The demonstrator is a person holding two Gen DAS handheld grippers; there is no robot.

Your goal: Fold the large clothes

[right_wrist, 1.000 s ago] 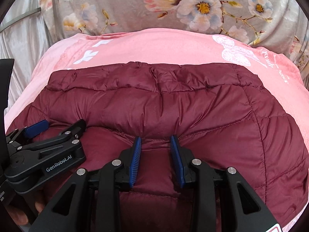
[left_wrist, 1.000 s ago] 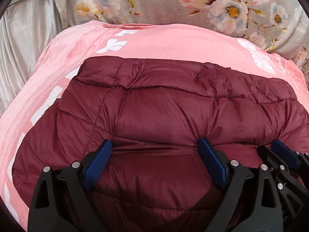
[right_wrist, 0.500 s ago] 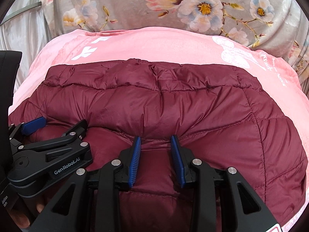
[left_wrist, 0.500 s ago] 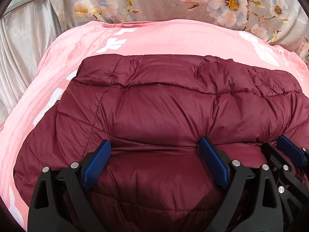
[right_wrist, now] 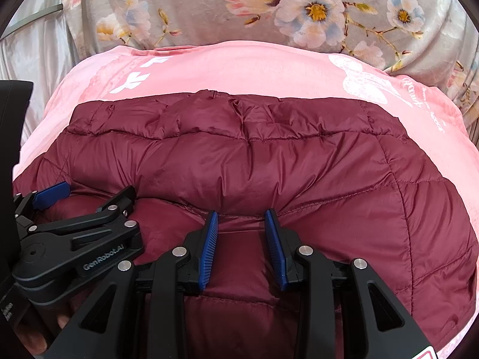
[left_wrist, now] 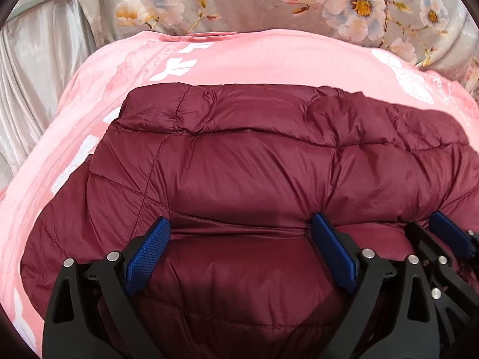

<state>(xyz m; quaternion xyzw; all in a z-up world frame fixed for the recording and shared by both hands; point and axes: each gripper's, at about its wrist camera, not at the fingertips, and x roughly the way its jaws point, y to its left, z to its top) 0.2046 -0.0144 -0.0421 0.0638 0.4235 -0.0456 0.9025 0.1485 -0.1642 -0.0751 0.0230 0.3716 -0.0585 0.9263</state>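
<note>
Maroon jacket [left_wrist: 248, 179]: quilted, glossy, puffy; spread on pink printed sheet [left_wrist: 269, 56], folded edge at 6 o'clock.
Left gripper [left_wrist: 239, 233]: jaws spread wide, released.
Right gripper [right_wrist: 242, 218]: narrowed, fabric between pads; pinch cannot be told.
Right view only: fingertip [right_wrist: 33, 336] at 7 o'clock.

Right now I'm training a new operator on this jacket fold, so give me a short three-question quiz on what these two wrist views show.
1. True or false: the maroon puffer jacket lies on a pink blanket.
2. Which stands with its jaws wider apart? A) left gripper B) right gripper
3. Fill in: behind the pink blanket hangs a grey fabric printed with ____.

Key
1. True.
2. A: the left jaws straddle a broad span of jacket, the right ones a narrow strip.
3. Flowers.
</note>
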